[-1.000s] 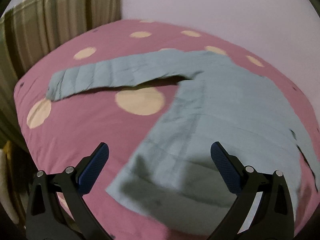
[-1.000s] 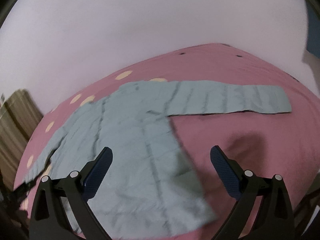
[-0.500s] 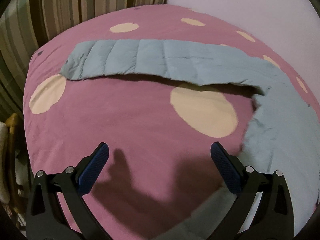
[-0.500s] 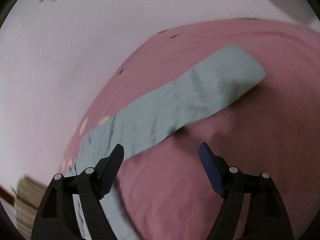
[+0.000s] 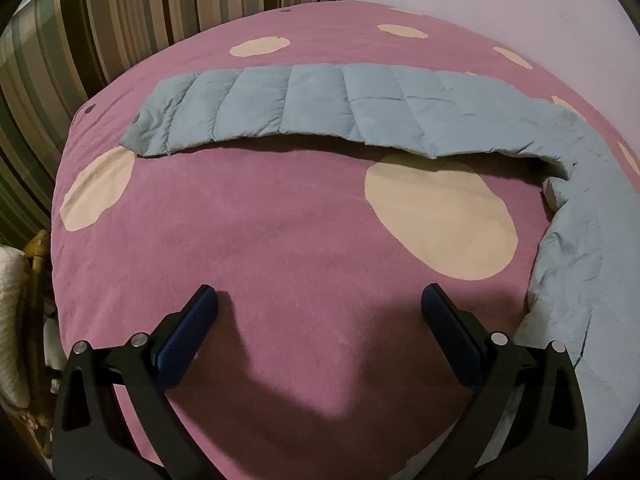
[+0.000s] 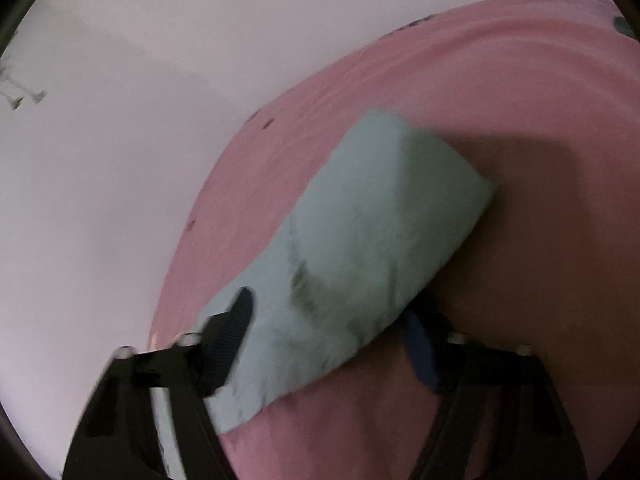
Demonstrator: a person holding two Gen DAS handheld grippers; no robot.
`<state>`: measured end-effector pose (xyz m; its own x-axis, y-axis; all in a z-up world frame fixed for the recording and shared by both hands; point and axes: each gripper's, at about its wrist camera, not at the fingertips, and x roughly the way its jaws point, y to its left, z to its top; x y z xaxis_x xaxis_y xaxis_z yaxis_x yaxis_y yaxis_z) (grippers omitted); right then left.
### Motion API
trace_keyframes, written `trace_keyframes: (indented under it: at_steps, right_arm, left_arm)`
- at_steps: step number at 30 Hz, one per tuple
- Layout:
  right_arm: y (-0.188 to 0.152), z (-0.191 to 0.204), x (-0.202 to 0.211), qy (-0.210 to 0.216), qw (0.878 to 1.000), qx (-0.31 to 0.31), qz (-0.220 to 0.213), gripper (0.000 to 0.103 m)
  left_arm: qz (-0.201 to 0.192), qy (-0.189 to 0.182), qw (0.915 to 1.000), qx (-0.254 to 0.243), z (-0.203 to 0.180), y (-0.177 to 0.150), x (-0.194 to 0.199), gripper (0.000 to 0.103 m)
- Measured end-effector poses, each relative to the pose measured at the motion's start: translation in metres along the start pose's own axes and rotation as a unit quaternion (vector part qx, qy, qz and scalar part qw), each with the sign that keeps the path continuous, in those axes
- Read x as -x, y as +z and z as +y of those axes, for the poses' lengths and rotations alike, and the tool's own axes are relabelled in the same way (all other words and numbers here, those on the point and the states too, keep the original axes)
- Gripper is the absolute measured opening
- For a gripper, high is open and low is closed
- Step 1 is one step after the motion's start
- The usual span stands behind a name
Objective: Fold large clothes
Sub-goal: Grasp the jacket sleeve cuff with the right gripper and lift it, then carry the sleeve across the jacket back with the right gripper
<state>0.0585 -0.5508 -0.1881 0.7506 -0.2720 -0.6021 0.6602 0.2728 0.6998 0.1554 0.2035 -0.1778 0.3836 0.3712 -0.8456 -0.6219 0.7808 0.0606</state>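
Note:
A light blue quilted jacket lies on the pink bed cover (image 5: 240,220). In the left wrist view its sleeve (image 5: 304,104) stretches flat across the far side and its body (image 5: 592,240) curves down the right edge. My left gripper (image 5: 319,292) hangs open over bare cover, well short of the sleeve, with nothing between its fingers. In the blurred right wrist view the other sleeve (image 6: 380,220) runs diagonally, cuff at the upper right. My right gripper (image 6: 326,304) straddles this sleeve and its jaws are closing, one finger (image 6: 236,328) over the fabric, the other at its lower edge.
The cover carries large cream dots (image 5: 440,216). A striped curtain (image 5: 120,8) hangs behind the bed's left side, and a pale wall (image 6: 120,120) stands beyond the far edge. A wicker piece (image 5: 36,248) sits off the left edge.
My left gripper swung from over the jacket's hem to bare cover facing the sleeve. My right gripper rolled and dropped toward the other sleeve's end, and its jaws narrowed around it.

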Motion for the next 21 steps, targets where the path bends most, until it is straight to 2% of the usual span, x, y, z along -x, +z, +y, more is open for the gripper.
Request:
trace_keyframes:
  at_steps: [3,5,8,11,16,18,19,21]
  right_arm:
    - [0.003,-0.008,-0.001,0.007,0.999,-0.036,-0.009,0.035]
    - [0.006,-0.013,-0.003,0.005,0.999,-0.049,-0.010,0.017]
    - [0.001,-0.011,-0.003,0.004,0.999,-0.046,-0.007,0.009]
    - [0.008,0.010,0.001,-0.002,1.000,-0.010,-0.016,0.006]
    - [-0.012,0.081,0.015,0.035,0.997,0.067,-0.021,0.006]
    - [-0.030,0.119,0.020,0.062,0.991,0.114,-0.013,0.006]
    - [-0.042,0.125,0.024,0.070,0.989,0.128,-0.009,0.006]
    - [-0.071,0.169,0.024,0.101,0.980,0.170,0.010,0.006]
  left_arm:
    - [-0.004,0.003,1.0000,-0.001,0.000,-0.001,0.000,0.101]
    - [-0.008,0.005,1.0000,-0.001,-0.001,-0.002,-0.001,0.101]
    - [-0.011,0.008,0.9999,-0.003,-0.002,-0.003,-0.001,0.101]
    - [-0.012,0.011,0.9999,-0.003,-0.002,-0.003,0.000,0.101]
    - [-0.012,0.012,0.9998,-0.003,-0.002,-0.002,-0.001,0.101]
    - [-0.012,0.012,0.9999,-0.003,-0.003,-0.002,-0.001,0.101]
    - [-0.012,0.012,0.9999,-0.003,-0.003,-0.002,-0.001,0.101]
    - [-0.012,0.012,0.9999,-0.003,-0.003,-0.002,-0.001,0.101]
